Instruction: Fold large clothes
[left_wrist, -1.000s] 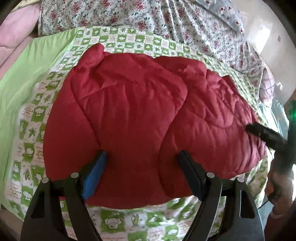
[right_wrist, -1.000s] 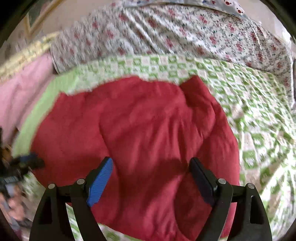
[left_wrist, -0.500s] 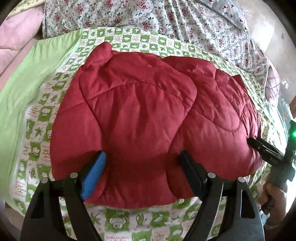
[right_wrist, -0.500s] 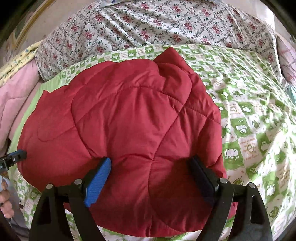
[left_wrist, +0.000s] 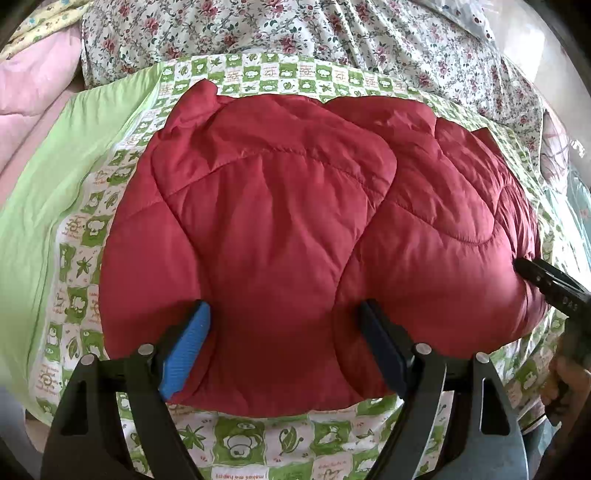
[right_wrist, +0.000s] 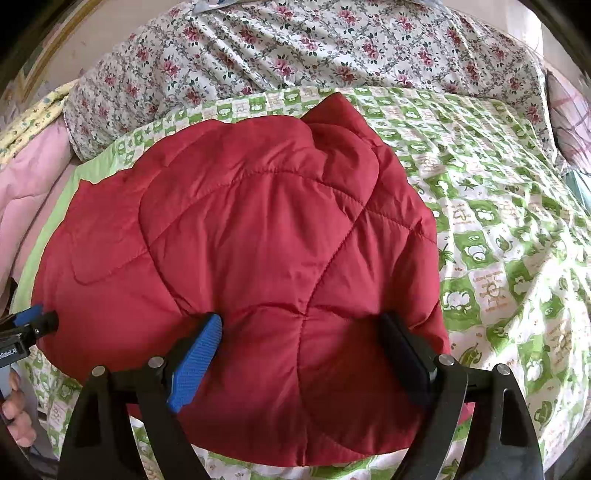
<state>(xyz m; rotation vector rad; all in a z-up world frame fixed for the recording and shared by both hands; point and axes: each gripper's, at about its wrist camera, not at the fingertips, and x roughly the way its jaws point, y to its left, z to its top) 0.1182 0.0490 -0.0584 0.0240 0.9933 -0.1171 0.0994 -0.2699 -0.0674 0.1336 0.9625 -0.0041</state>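
A puffy red quilted jacket (left_wrist: 295, 236), folded into a rounded bundle, lies on a bed covered by a green-and-white checked cartoon-print sheet (left_wrist: 240, 446). The left gripper (left_wrist: 284, 354) stands wide over the jacket's near edge, one blue finger and one black. The right gripper's black fingers (left_wrist: 546, 280) touch the jacket's right end.

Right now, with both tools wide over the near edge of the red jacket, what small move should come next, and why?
Probably lower both and close on the near hem. The left tool and right tool stand open over the red quilted jacket, pads apart. It lies as a puffy bundle on the green patterned sheet, so lifting that edge away from the person could fold it once more.
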